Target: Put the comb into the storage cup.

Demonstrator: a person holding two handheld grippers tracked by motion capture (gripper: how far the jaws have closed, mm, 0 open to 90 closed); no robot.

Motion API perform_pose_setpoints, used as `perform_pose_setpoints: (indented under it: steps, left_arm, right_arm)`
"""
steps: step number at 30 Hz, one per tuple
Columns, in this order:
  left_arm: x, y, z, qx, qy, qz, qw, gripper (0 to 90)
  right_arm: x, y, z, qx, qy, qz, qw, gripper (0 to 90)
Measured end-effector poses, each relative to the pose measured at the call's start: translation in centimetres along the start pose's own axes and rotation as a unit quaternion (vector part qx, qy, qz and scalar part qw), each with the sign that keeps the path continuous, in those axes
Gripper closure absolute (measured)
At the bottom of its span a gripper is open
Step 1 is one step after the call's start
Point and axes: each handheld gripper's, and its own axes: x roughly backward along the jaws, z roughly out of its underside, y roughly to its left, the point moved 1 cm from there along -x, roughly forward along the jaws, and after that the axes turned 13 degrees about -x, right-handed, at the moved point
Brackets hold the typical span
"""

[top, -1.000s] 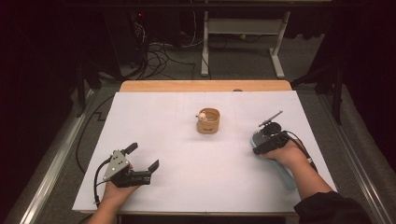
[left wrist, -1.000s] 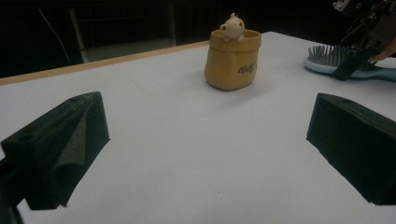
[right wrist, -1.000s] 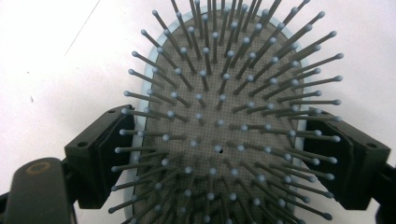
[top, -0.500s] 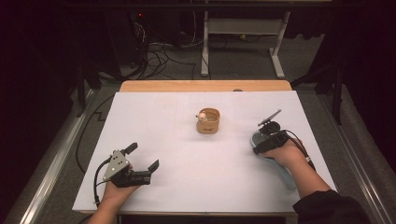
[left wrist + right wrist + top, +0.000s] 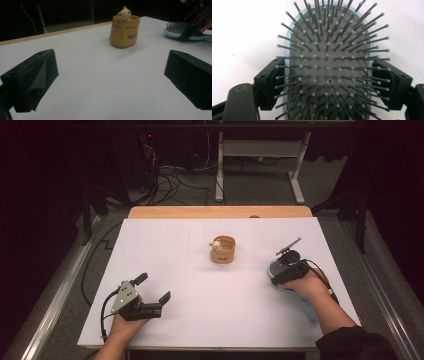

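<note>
A light-blue hairbrush (image 5: pixel 327 62) lies bristles-up on the white table at the right, its handle (image 5: pixel 306 307) running back under the person's right hand. My right gripper (image 5: pixel 330 85) (image 5: pixel 282 272) straddles the brush head. Its jaws have just been closing on the head, and the pads now press against both of its sides. A tan pouch (image 5: pixel 223 251) (image 5: pixel 124 31) with a small toy bear peeking out stands upright mid-table. My left gripper (image 5: pixel 153 287) (image 5: pixel 110 82) rests at the front left, open and with nothing between its fingers, facing the pouch. The brush (image 5: pixel 180 31) also appears in the left gripper view.
A white sheet (image 5: pixel 200 325) covers the table, and a wooden strip (image 5: pixel 220 212) shows along its far edge. Beyond that edge are floor cables (image 5: pixel 170 182) and a white desk frame (image 5: pixel 260 150). A metal rail (image 5: pixel 55 300) runs along the table's left side.
</note>
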Motion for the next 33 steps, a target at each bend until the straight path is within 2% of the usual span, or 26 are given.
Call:
perform_pose_setpoints:
  steps: [7,9,12,17,24,33]
  left_arm:
    - [-0.1,0.0,0.0,0.000,0.002,0.000,1.0000,0.1]
    - [-0.1,0.0,0.0,-0.001,0.002,0.000,1.0000,0.1]
    - [-0.1,0.0,0.1,0.001,0.002,0.000,1.0000,0.1]
    - [-0.2,0.1,0.1,0.002,0.003,0.001,1.0000,0.1]
    - [-0.1,0.1,0.1,0.002,0.004,0.001,1.0000,0.1]
    - [-0.1,0.2,0.1,0.004,0.003,-0.001,1.0000,0.1]
  right_arm:
    - [1.3,0.1,0.5,0.005,-0.028,-0.012,0.9995,20.4]
    - [1.7,0.0,0.6,0.005,-0.036,-0.028,0.9989,20.4]
    - [2.5,0.1,0.9,0.009,-0.058,-0.040,0.9975,20.5]
    - [4.0,0.4,1.2,0.018,-0.099,-0.057,0.9933,20.5]
    - [5.3,0.6,1.5,0.021,-0.149,-0.078,0.9856,20.5]
    - [5.5,1.5,1.8,0.027,-0.184,-0.086,0.9788,20.5]
